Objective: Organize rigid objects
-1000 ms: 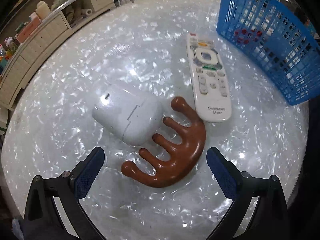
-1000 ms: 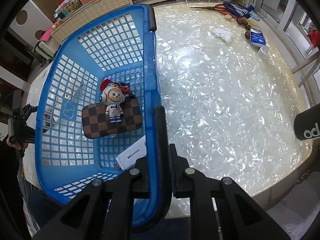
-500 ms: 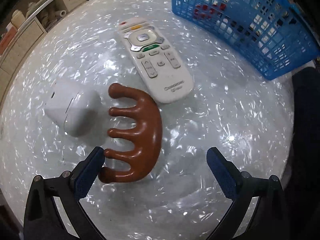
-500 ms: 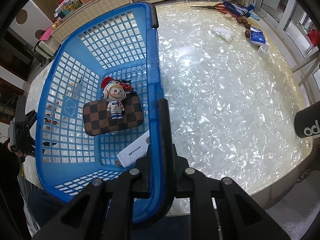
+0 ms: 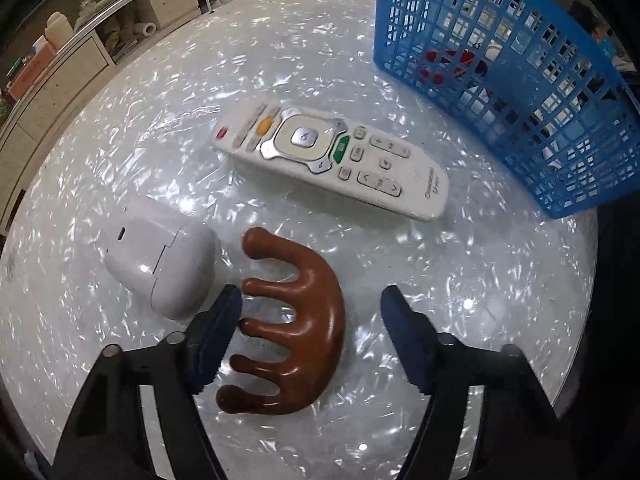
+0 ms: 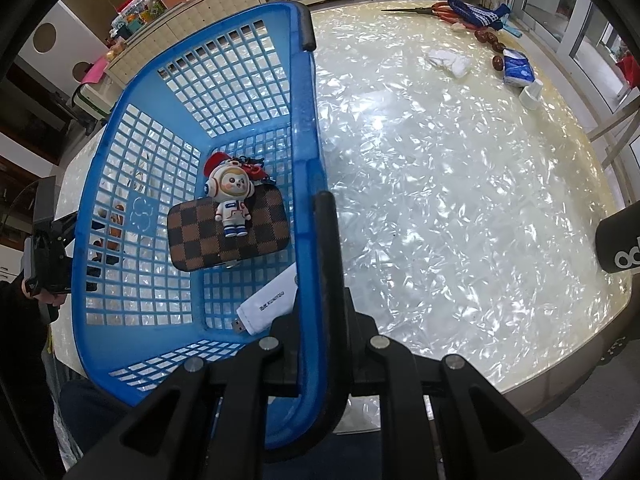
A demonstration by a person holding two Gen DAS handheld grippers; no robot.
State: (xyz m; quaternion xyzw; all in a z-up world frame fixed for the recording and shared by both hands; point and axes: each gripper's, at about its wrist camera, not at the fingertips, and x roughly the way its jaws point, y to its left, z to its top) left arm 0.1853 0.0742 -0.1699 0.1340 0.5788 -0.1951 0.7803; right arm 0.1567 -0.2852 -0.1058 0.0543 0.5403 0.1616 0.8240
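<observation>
While its jaws have just been closing and now stand about half apart, the left tool straddles the brown wooden massager, which lies flat on the desk. Its left blue pad sits right at the tips of the massager's prongs, touching or all but touching them, and the right pad stands clear of the curved back, so the massager is between the jaws but not gripped. Just left of the massager lies the white earbud case, close to the left pad but apart from it. Beyond the massager, farther from the tool, the white remote control lies face up and slanted, its far end toward the shelves and its near end toward the blue basket. The basket stands past the remote, up and to the right of the massager.

The right tool is clamped tight on the basket, its jaws pinching the rim of the side wall, one finger lying along the top of that rim. Inside the basket, near this tool, lies a white USB stick; farther in sits a brown checkered case with a little astronaut figure on top of it. Through the basket's far wall the left tool shows dimly. To the right of the basket the desk stretches bare, with scissors, a tissue pack and small bits at its far edge.
</observation>
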